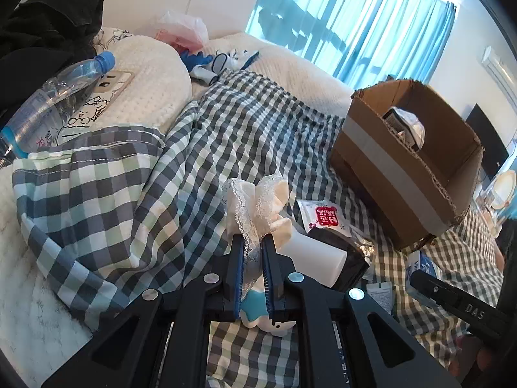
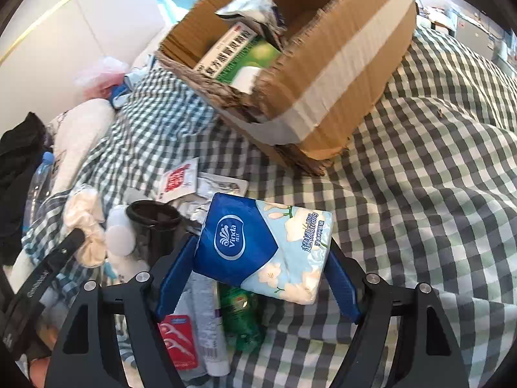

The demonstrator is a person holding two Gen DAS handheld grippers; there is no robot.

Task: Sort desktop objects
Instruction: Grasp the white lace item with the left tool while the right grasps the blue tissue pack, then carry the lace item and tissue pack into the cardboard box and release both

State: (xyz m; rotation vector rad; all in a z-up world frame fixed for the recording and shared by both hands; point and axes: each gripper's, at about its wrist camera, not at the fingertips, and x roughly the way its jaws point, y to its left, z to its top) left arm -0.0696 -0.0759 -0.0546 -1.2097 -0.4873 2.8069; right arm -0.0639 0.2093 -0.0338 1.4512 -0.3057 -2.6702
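We are holding something in each claw, so the sorting is mid-way rather than finished. Our left claw (image 1: pixel 253 252) is clenched tight on a cream fabric scrunchie trimmed with white lace (image 1: pixel 258 200), which is standing up out of the jaws well short of the brown cardboard box with a white tape band (image 1: pixel 400 168). Our right claw (image 2: pixel 258 258) is grasping a soft pack of tissues in blue and pale floral wrap (image 2: pixel 268 252) across its width, the pads pressing on both ends, and the pack is hanging clear of the bed, just in front of the box's torn near corner.

Inside the box we are already seeing a green and white carton (image 2: pixel 239 55) and some crumpled silver wrapping (image 2: pixel 255 6), so part of the job looks done.

Plenty is still lying on the green, grey and white checked bedsheet (image 2: pixel 420 161) in front of the box: a white packet with a red label (image 2: pixel 179 177), a dark cylindrical cup (image 2: pixel 155 223), a white bottle (image 1: pixel 320 258), a red pack of floss picks (image 2: pixel 179 339), a white tube (image 2: pixel 210 323) and a green crinkled packet (image 2: pixel 242 320). Further from the box, by the white pillow (image 1: pixel 145 74), a clear plastic water bottle with a blue cap (image 1: pixel 55 97) is resting.

We judge that both held items still need placing, then the loose pile.
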